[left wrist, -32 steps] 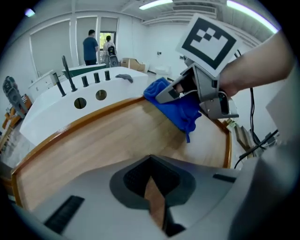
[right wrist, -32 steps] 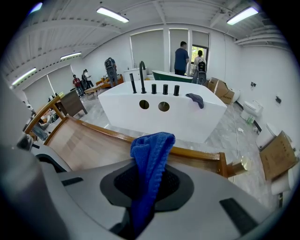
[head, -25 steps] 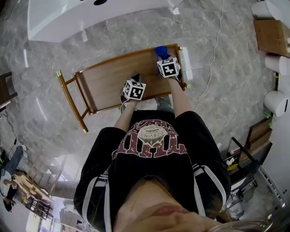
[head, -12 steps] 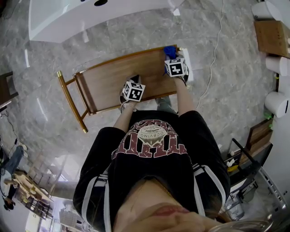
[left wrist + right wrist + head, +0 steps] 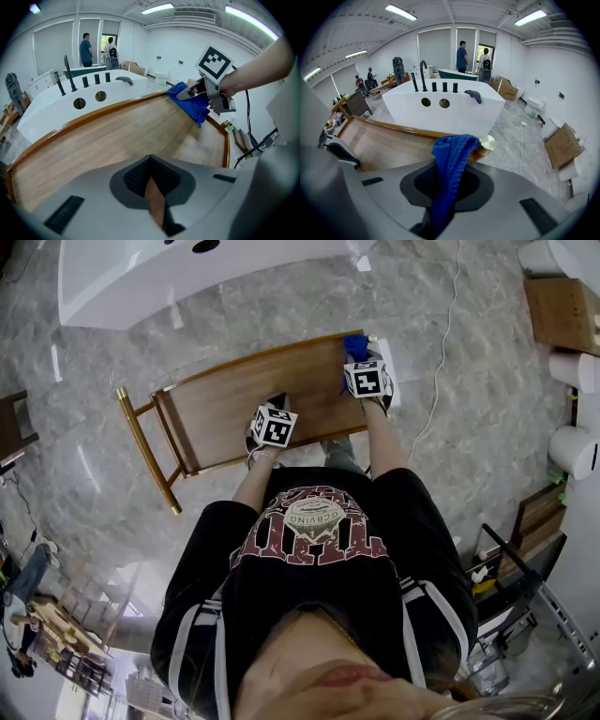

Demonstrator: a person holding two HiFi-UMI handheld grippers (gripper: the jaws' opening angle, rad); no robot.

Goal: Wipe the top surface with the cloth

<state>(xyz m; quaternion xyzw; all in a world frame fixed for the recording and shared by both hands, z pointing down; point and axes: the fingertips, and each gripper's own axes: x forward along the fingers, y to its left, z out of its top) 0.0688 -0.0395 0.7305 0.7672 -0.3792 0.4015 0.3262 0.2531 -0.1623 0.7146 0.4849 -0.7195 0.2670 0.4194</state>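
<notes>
Presently we are clamping the soft, limp cloth (image 5: 451, 154) by its bunch in the right gripper (image 5: 447, 187), at the far right corner of the top surface (image 5: 234, 404). The left gripper (image 5: 152, 199) is idling closed, empty.

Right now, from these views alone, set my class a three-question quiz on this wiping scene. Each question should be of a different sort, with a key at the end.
1. Choose one: what does the right gripper hold?
A. a sponge
B. a blue cloth
C. nothing

2. True or false: the cloth is at the person's left end of the wooden top.

3. Fill in: the left gripper holds ____.

Key
1. B
2. False. It is at the right end, by the far corner.
3. nothing
</notes>
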